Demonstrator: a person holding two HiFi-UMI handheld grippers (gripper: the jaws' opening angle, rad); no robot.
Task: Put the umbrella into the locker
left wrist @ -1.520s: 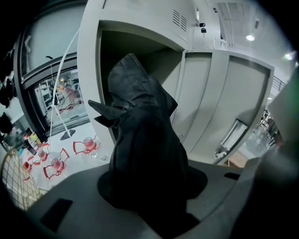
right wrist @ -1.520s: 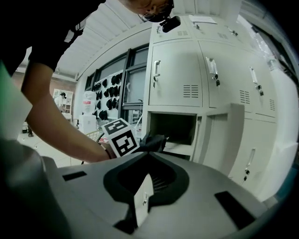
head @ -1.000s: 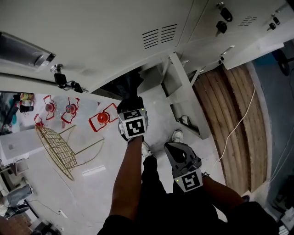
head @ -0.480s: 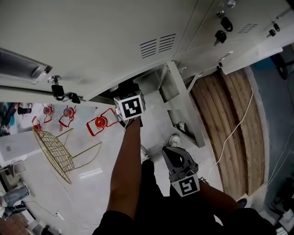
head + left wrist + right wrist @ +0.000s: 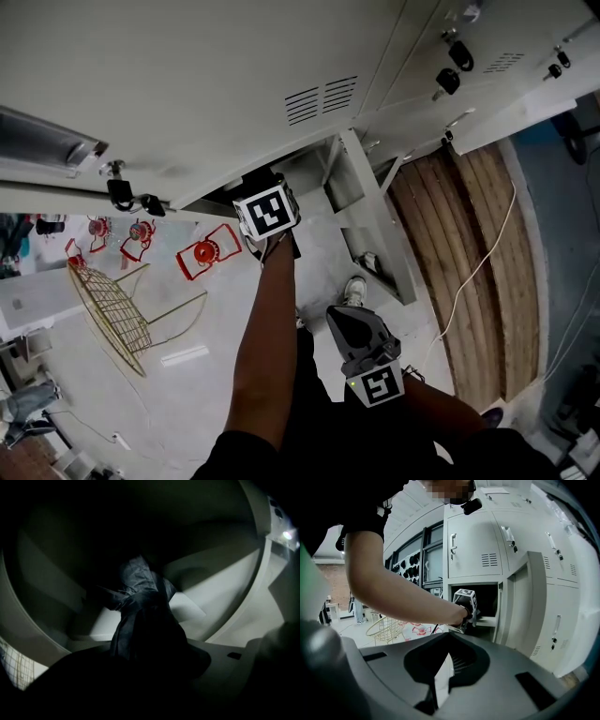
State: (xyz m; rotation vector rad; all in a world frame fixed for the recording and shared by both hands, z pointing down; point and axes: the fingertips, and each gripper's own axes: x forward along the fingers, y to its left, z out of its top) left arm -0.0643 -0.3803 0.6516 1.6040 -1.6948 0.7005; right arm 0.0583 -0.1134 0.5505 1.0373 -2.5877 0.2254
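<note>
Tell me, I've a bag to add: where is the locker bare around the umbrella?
The widest bare locker floor lies right of the umbrella, out to the right wall. A narrower lit strip shows at its left. The umbrella crowds the middle; the back is too dark to judge.

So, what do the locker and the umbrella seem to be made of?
Locker: probably painted sheet metal, pale grey and smooth, going by the thin folded door edges and punched vent slots.
Umbrella: dark fabric, perhaps nylon, with a faint sheen on its crumpled folds.
</note>
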